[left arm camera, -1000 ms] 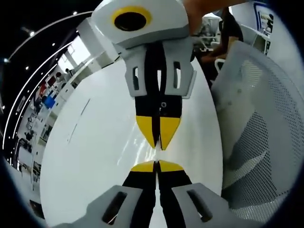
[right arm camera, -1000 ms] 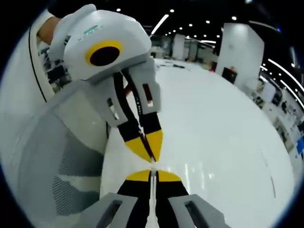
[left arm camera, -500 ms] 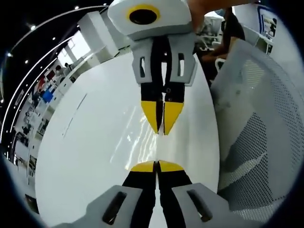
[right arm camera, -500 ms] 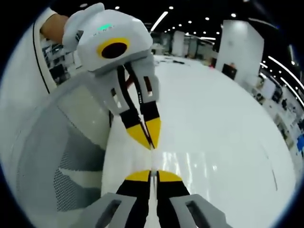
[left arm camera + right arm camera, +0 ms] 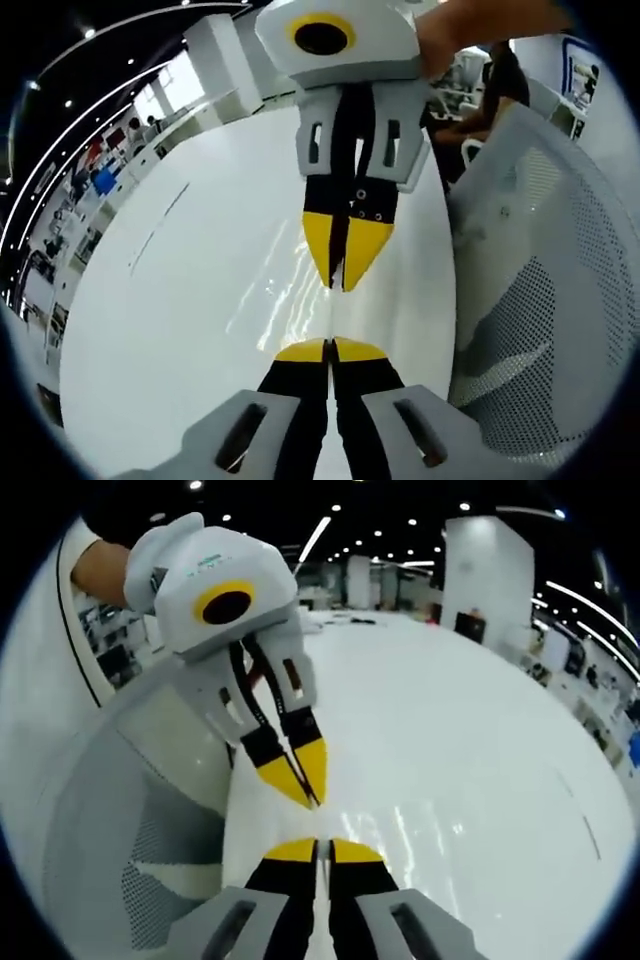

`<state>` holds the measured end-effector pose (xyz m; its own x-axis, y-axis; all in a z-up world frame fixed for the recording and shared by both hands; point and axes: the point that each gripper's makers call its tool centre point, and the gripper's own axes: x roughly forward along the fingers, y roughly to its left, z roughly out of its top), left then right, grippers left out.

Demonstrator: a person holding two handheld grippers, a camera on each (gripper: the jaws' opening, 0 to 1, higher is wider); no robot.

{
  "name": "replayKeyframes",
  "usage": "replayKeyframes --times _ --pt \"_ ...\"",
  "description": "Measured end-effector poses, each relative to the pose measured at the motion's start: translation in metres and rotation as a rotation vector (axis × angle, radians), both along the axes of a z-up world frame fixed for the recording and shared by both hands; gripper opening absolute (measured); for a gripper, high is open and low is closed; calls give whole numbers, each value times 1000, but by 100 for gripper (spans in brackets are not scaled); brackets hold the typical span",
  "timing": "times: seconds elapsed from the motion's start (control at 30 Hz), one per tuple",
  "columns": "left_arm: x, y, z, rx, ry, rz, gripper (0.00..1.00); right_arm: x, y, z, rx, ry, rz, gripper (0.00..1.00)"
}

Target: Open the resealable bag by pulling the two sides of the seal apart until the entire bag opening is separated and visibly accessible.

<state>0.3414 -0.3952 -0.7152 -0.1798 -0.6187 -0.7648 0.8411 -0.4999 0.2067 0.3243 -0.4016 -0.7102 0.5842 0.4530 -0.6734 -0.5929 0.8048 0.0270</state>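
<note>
You're pulling the grippers apart, widening the gap over the white table (image 5: 200, 300).
Left gripper (image 5: 330, 343) and right gripper (image 5: 318, 842) are pinching shut tip-to-tip; what they clamp is unclear.

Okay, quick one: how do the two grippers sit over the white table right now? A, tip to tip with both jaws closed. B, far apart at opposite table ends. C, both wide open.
A: in the left gripper view, the left gripper and the right gripper point tip to tip above the white table, jaws closed.

Each view looks close along its own jaws at the opposing gripper toward 12 o'clock, sharing the white table (image 5: 180, 300).
</note>
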Motion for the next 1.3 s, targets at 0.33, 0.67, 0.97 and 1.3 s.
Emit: replayKeyframes --times 0.33,0.67,0.97,1.3 --pt "12 2 -1 7 -41 34 0 -26 -25 -6 -14 28 -30 0" --pt "16 4 -1 9 -47 35 0 -46 -49 -12 -47 44 -61 0" --pt "12 5 -3 14 -37 22 0 -52 -54 -12 -53 51 -97 0" --pt "9 11 -9 -27 -98 -16 0 -56 -43 -13 -25 59 -70 1"
